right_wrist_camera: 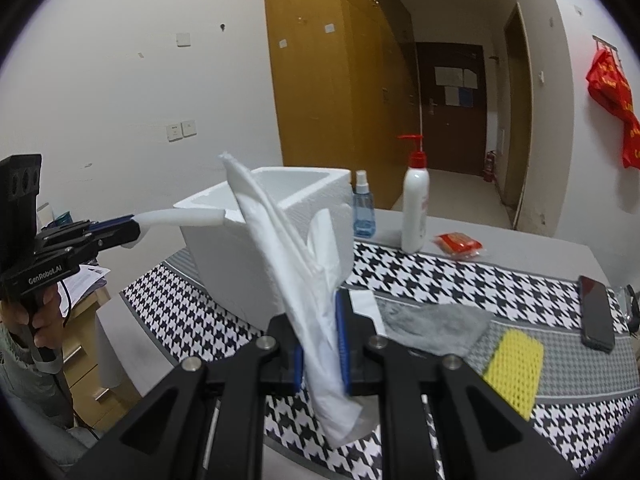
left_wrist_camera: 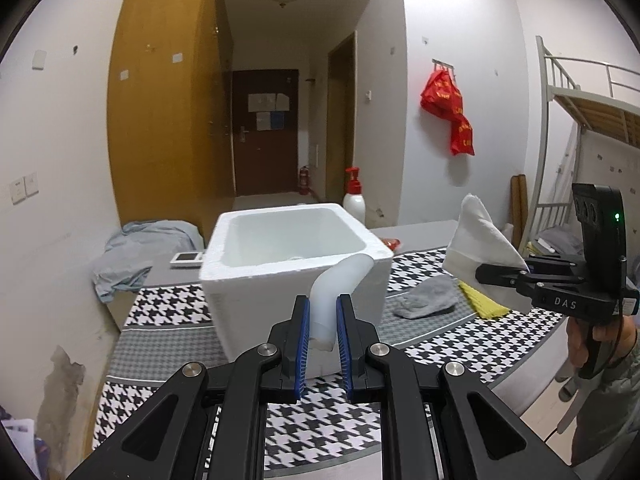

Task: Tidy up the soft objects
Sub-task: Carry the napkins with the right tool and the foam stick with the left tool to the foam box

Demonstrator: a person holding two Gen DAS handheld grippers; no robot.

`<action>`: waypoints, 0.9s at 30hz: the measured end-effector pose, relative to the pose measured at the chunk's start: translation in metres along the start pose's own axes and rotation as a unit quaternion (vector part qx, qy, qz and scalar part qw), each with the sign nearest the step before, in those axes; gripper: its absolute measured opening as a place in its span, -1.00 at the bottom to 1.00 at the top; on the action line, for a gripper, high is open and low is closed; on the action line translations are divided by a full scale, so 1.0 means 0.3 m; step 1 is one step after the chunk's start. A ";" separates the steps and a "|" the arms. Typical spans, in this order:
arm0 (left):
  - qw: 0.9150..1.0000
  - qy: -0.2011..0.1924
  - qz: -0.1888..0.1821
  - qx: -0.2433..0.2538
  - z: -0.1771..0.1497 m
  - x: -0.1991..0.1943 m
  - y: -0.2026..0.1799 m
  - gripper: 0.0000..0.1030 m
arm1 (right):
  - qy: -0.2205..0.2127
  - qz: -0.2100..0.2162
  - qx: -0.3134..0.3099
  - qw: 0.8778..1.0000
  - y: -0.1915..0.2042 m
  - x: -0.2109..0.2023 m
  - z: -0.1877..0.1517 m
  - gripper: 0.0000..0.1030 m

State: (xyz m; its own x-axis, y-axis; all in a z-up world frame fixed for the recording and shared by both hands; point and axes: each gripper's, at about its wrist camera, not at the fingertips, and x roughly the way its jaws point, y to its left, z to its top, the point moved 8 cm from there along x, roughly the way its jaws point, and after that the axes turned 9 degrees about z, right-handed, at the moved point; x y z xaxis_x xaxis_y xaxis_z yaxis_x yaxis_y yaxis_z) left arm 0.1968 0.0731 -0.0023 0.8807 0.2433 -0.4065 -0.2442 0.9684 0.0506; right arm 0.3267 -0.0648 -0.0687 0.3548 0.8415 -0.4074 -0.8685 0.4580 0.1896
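My left gripper [left_wrist_camera: 323,308] is shut on a bent white foam strip [left_wrist_camera: 340,284] whose far end rests on the near rim of the white foam box [left_wrist_camera: 240,280]. That strip [right_wrist_camera: 180,216] also shows from the right wrist, held by the left gripper [right_wrist_camera: 128,230] at the box's left corner. My right gripper [right_wrist_camera: 318,332] is shut on a folded white tissue [right_wrist_camera: 288,248], which stands up in front of the box [right_wrist_camera: 224,268]. From the left wrist the tissue [left_wrist_camera: 480,240] and right gripper [left_wrist_camera: 504,276] hang to the box's right. A grey cloth [left_wrist_camera: 426,300] and a yellow mesh sponge [right_wrist_camera: 514,368] lie on the houndstooth mat [right_wrist_camera: 420,276].
A white pump bottle [right_wrist_camera: 415,208], a blue spray bottle [right_wrist_camera: 364,210] and a red packet [right_wrist_camera: 458,245] stand behind the mat. A black phone [right_wrist_camera: 597,312] lies at the right. A bluish cloth heap [left_wrist_camera: 136,252] lies left of the box, and a bunk bed [left_wrist_camera: 576,120] rises on the right.
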 end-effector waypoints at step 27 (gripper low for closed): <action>0.998 -0.003 0.053 -0.040 -0.035 -0.066 0.194 -0.72 | 0.002 0.037 -0.026 0.999 0.123 0.158 0.171 -0.67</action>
State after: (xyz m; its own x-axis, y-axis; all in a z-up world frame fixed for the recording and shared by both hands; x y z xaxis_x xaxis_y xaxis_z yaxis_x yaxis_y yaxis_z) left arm 0.1609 0.1240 -0.0009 0.8501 0.3451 -0.3978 -0.3676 0.9297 0.0211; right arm 0.3293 0.0068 -0.0353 0.2878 0.8717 -0.3968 -0.9093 0.3787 0.1725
